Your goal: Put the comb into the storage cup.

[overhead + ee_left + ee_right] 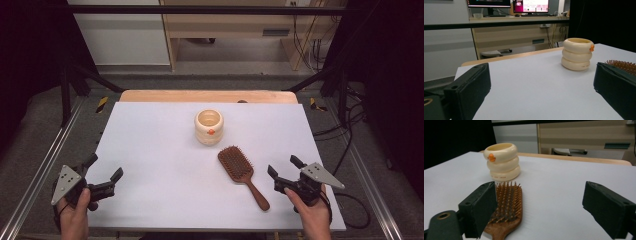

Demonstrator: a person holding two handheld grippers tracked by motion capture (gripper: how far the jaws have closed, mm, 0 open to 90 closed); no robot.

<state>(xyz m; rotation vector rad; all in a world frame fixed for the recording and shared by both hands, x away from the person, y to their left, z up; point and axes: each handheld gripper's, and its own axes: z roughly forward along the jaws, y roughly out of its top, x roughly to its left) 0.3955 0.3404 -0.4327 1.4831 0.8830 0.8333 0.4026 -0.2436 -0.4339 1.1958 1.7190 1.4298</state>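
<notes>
A cream ringed cup (209, 126) with a small orange mark stands upright near the middle of the white table top (150, 150). A brown wooden hairbrush (241, 173) lies bristles up in front of it, handle toward the near right. My left gripper (104, 170) rests open at the near left corner, nothing between its jaws. My right gripper (281, 167) stands open at the near right, just right of the brush handle. In the right gripper view the brush (507, 207) lies by the left jaw, with the cup (502, 162) behind. The left gripper view has the cup (577, 54) ahead.
A wooden board edge (207, 96) runs along the table's far side. Metal frame rails (45, 165) flank the table on both sides. Cables (350, 150) lie on the floor at the right. A desk with monitors (509, 3) stands beyond the table.
</notes>
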